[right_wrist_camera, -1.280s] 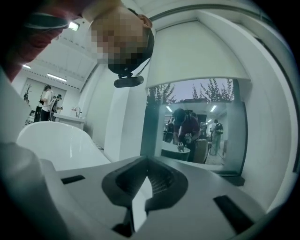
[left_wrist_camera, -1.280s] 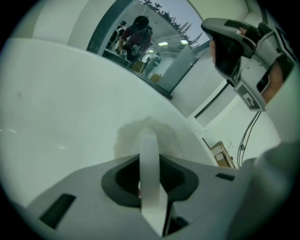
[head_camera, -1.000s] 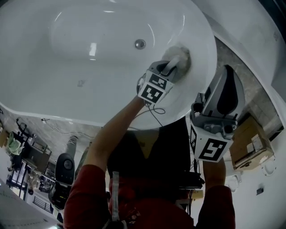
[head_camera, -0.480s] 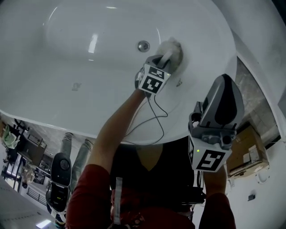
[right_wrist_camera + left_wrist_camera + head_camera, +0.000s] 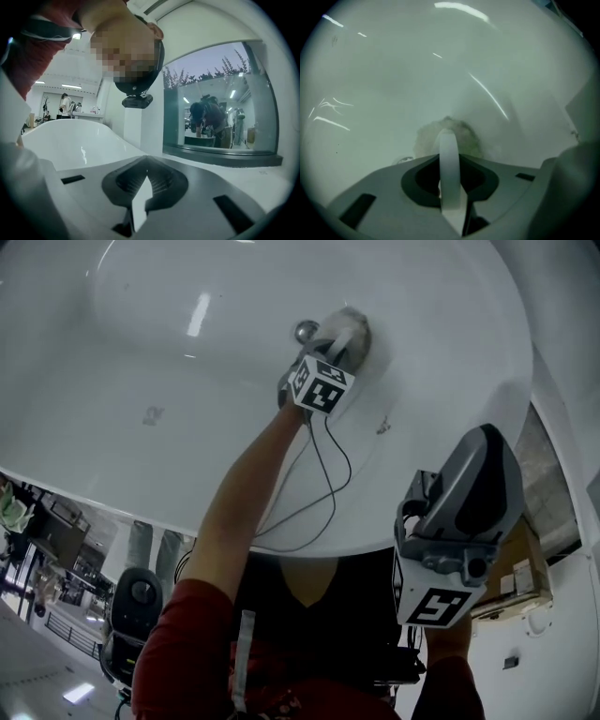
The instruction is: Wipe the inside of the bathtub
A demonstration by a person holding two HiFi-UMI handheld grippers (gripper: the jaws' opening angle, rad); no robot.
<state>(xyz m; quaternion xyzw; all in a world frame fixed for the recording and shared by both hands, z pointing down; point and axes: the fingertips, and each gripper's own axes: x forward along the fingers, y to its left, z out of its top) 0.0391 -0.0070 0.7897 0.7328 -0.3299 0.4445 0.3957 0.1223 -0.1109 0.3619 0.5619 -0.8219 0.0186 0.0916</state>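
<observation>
Wiping is under way inside the bathtub, a big white oval shell that fills most of the head view, with its glossy floor sloping down to the low point. My right tool hangs outside the rim, well apart from the work. Its jaws are together with nothing between them, and its camera looks away from the tub toward a window. My left tool reaches deep into the basin at the end of my outstretched arm, with its thin cable trailing back across the tub wall. The jaws are closed narrow on a pale, fuzzy cloth, and the wad is pressed against the tub surface just beside the metal drain.

As I judge it, doing this stroke well means pressing the cloth flat rather than on the jaw tips, so that the hard plastic never scrapes the enamel. I would work in overlapping passes around the drain, then out and up the curved walls. Two small dark marks, one on the far floor and one on the near wall, look worth a pass each. The cable could drag through the wiped area or snag, so I would mind its slack.
</observation>
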